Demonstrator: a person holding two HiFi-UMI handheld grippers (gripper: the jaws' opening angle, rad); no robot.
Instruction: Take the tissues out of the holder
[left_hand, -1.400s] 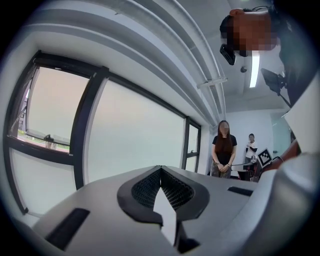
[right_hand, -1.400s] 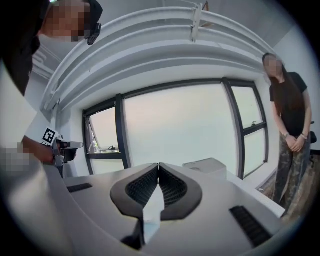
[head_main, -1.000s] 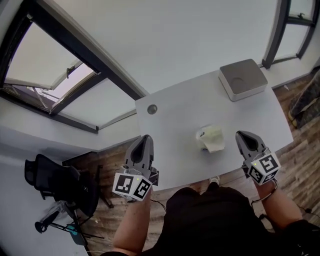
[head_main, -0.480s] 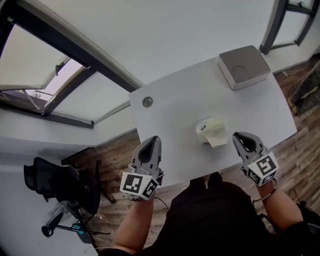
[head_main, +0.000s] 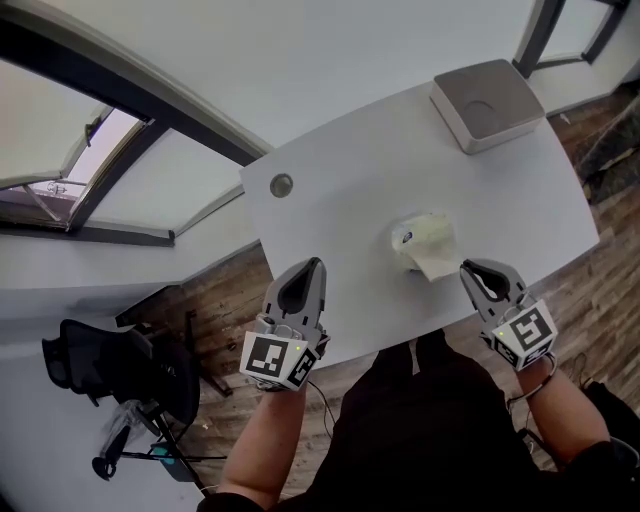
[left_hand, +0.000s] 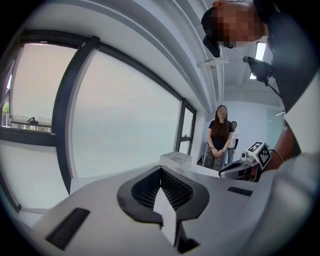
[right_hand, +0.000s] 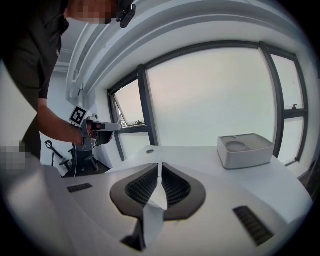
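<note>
The person held both arms forward over the near edge of the desk (head_main: 350, 215), one tool in each hand. The left gripper (head_main: 308, 270) pointed away from the body above the near left corner, its jaws pressed together. The right gripper (head_main: 474, 272) sat above the near edge further right, angled inward, and its jaws were clenched too, meeting in a thin line in its own view. The tissues (head_main: 425, 245) lay as a pale crumpled bundle on the desk close to the near edge, just beyond the tip of the right gripper and apart from it, with one loose sheet trailing toward that edge. The holder (head_main: 488, 103), a grey square box with a shallow round dip in its top, stood at the far right corner, well apart from the tissues; its contents could not be made out. A small round cap (head_main: 282, 185) sat near the left edge. Bare desktop stretched between bundle and holder. A dark chair (head_main: 110, 365) stood on the wooden floor left of the desk.
</note>
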